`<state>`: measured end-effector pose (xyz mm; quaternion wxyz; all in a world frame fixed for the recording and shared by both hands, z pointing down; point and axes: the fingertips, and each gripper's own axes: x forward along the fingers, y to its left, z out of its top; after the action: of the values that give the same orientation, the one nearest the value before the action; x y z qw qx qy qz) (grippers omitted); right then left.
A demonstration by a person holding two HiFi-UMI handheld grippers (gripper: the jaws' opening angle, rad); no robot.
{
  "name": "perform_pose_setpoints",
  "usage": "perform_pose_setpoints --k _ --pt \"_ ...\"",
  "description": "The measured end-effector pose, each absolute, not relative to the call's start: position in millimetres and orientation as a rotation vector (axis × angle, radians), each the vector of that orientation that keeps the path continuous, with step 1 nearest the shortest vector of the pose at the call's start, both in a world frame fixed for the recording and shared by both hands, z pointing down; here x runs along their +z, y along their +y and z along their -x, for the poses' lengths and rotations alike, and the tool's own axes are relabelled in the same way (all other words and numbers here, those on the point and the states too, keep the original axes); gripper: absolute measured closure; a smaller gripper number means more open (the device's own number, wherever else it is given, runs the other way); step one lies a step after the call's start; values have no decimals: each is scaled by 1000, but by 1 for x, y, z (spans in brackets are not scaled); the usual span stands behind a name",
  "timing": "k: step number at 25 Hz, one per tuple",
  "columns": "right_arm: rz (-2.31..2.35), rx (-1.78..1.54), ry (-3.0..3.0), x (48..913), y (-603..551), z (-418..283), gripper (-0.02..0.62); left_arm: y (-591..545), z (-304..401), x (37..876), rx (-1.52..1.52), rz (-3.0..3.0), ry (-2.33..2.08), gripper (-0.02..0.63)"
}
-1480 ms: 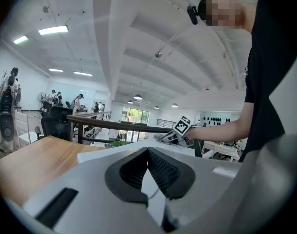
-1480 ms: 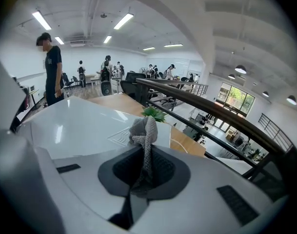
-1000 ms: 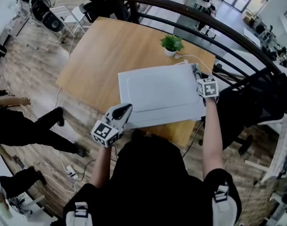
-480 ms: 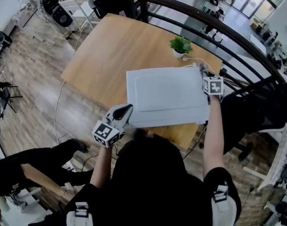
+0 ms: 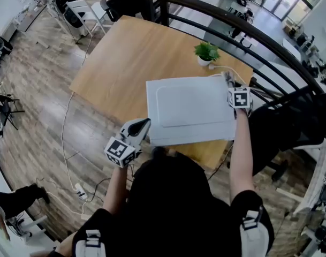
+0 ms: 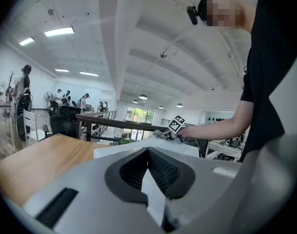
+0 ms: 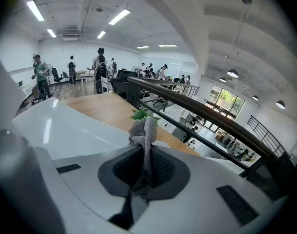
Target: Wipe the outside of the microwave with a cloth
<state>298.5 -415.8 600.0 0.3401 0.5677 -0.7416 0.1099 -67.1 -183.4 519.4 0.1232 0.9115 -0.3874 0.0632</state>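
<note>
Wooden table | right gripper clamps cloth at microwave right edge | left gripper closed

The microwave sits on the table, a plant behind it.

A small potted plant stands near the wooden table's far edge, a dark curved railing beyond it; a white cable trails over the plank floor.
</note>
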Motion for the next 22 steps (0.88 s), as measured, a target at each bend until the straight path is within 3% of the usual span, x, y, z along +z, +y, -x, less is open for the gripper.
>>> perform_pose_setpoints --k 22 --pt "-1381 216 -1985 599 -402 -193 578 -185 101 521 161 -2693 -1073 604"
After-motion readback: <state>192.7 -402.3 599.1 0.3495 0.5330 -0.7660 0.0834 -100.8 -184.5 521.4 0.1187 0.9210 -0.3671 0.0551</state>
